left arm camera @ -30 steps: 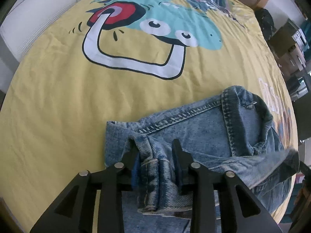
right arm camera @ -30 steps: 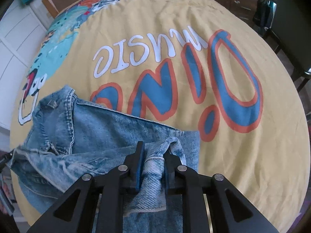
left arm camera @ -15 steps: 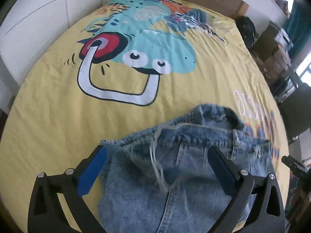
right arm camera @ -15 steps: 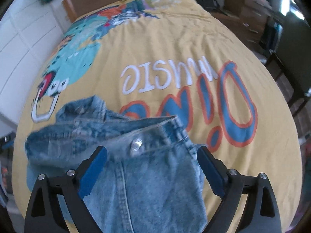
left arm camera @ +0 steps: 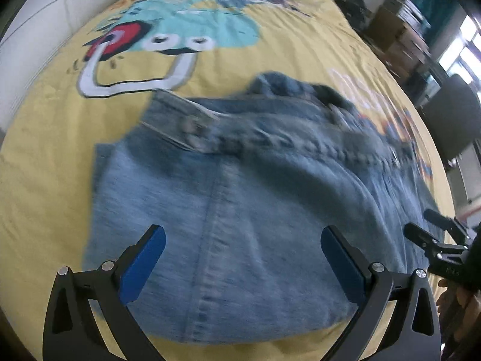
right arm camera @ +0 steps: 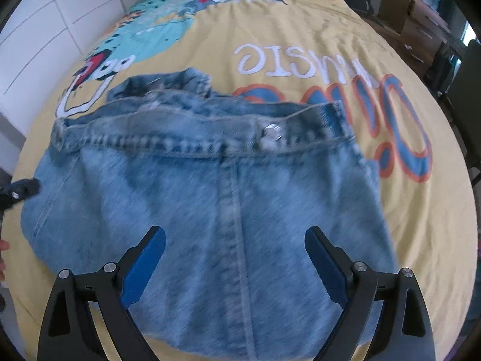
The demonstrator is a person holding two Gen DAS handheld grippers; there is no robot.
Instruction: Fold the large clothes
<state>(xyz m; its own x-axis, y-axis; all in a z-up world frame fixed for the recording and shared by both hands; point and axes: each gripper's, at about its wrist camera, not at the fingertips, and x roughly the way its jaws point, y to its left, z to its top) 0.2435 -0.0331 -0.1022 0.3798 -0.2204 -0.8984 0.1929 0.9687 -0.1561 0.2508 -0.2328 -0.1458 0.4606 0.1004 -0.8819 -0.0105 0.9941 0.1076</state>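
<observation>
I held the left gripper (left arm camera: 243, 258) over the near edge of the denim jacket (left arm camera: 255, 204), its jaws spread wide and holding nothing. The right gripper (right arm camera: 235, 258) sat likewise over the jacket's near edge, jaws spread wide, with no cloth between them. The jacket lay folded on the yellow bedspread (right arm camera: 300, 24), a vertical seam (right arm camera: 234, 210) running away from the right gripper toward the stitched waistband (right arm camera: 186, 141). A metal button (right arm camera: 272, 131) sat on that waistband, right of the seam. Beyond the waistband, the collar (right arm camera: 168, 82) bunched at the jacket's far side. Past the collar, the bedspread carried a cartoon dinosaur print (left arm camera: 186, 21) and white lettering (right arm camera: 288, 60). Cardboard boxes (right arm camera: 421, 9) stood beyond the bed's far right corner. Both views were motion-blurred.
</observation>
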